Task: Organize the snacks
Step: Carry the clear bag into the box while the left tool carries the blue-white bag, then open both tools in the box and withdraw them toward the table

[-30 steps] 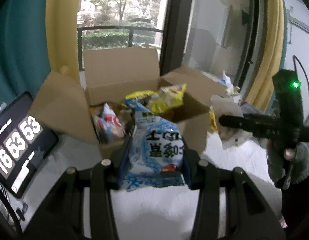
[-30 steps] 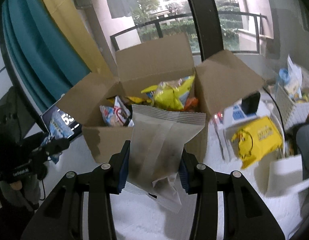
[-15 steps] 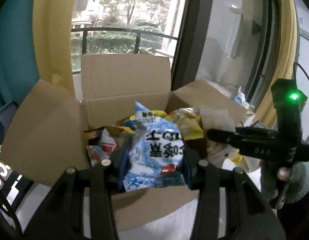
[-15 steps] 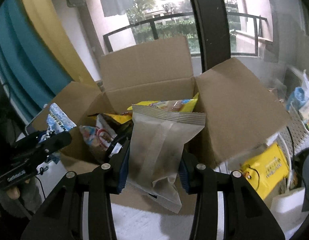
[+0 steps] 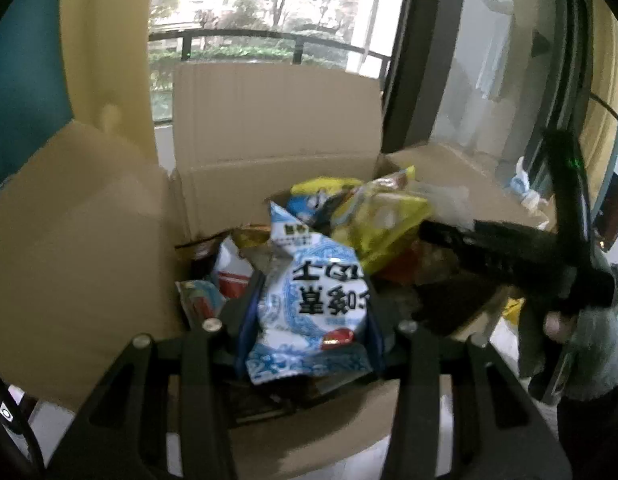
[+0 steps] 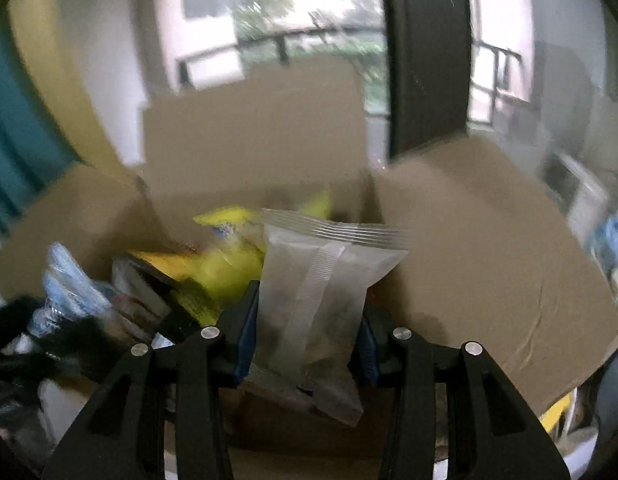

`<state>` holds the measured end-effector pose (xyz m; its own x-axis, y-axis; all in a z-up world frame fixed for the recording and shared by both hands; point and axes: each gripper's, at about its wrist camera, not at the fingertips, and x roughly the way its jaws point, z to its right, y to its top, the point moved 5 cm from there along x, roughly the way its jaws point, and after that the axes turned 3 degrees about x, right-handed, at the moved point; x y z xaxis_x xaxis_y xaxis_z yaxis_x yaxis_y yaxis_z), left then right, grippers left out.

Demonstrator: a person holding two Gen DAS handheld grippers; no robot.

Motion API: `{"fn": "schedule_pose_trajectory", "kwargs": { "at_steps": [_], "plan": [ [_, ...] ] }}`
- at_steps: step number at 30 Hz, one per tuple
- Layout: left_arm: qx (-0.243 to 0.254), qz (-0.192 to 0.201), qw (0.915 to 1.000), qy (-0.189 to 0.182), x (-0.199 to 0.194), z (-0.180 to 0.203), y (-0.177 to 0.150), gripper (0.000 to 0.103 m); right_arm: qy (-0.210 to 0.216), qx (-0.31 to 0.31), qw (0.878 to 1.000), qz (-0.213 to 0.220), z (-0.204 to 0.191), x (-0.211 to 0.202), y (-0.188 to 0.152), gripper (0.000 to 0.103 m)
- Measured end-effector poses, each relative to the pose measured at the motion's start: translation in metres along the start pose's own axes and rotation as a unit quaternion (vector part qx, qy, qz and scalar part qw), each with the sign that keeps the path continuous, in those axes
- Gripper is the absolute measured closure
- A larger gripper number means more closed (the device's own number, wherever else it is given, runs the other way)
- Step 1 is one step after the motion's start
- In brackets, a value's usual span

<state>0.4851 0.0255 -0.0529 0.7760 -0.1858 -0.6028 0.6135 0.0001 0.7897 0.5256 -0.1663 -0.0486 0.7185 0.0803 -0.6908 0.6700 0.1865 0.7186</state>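
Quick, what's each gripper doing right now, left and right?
Left gripper: shut on the blue-and-white snack packet, over the cardboard box.
Right gripper: shut on the frosted grey packet.

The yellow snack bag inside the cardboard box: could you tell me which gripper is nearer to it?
Right. The right gripper, holding the translucent packet, sits beside the yellow snack bag; the left gripper, holding the blue-and-white packet, hangs back over the near edge.

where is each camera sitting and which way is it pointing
Left wrist: sits on the left hand-held gripper, looking down its fingers into the cardboard box; it grips a blue-white packet; the person's hand shows at right.
Right wrist: on the right hand-held gripper, facing the same box, gripping a translucent packet.
Shared: the box and the yellow bags inside.
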Motion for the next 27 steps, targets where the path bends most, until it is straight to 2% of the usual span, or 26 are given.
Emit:
{"fn": "schedule_pose_trajectory", "kwargs": {
  "at_steps": [3, 5, 8, 12, 19, 27],
  "plan": [
    [0.001, -0.001, 1.0, 0.01, 0.005, 0.0, -0.001, 0.056, -0.023, -0.038, 0.999, 0.017, -0.002, -0.006, -0.013, 0.057],
    [0.0, -0.002, 1.0, 0.01, 0.005, 0.0, -0.004, 0.055, -0.015, -0.046, 0.999, 0.018, -0.004, -0.013, -0.018, 0.044],
    [0.001, -0.006, 1.0, 0.007, 0.007, 0.003, -0.005, 0.053, -0.007, -0.045, 0.999, 0.02, -0.003, -0.025, -0.023, 0.037],
    [-0.005, -0.001, 0.9999, -0.009, 0.0, 0.006, -0.004, 0.038, -0.002, -0.037, 0.999, 0.019, 0.001, -0.036, -0.027, 0.036],
    [-0.007, 0.01, 0.9998, -0.017, -0.02, 0.013, -0.001, 0.037, -0.001, -0.03, 0.999, 0.018, -0.003, -0.057, -0.033, 0.036],
    [0.011, 0.024, 0.9989, -0.038, -0.055, 0.041, -0.002, 0.037, 0.008, -0.025, 0.999, 0.024, -0.011, -0.096, -0.051, 0.036]
  ]
}}
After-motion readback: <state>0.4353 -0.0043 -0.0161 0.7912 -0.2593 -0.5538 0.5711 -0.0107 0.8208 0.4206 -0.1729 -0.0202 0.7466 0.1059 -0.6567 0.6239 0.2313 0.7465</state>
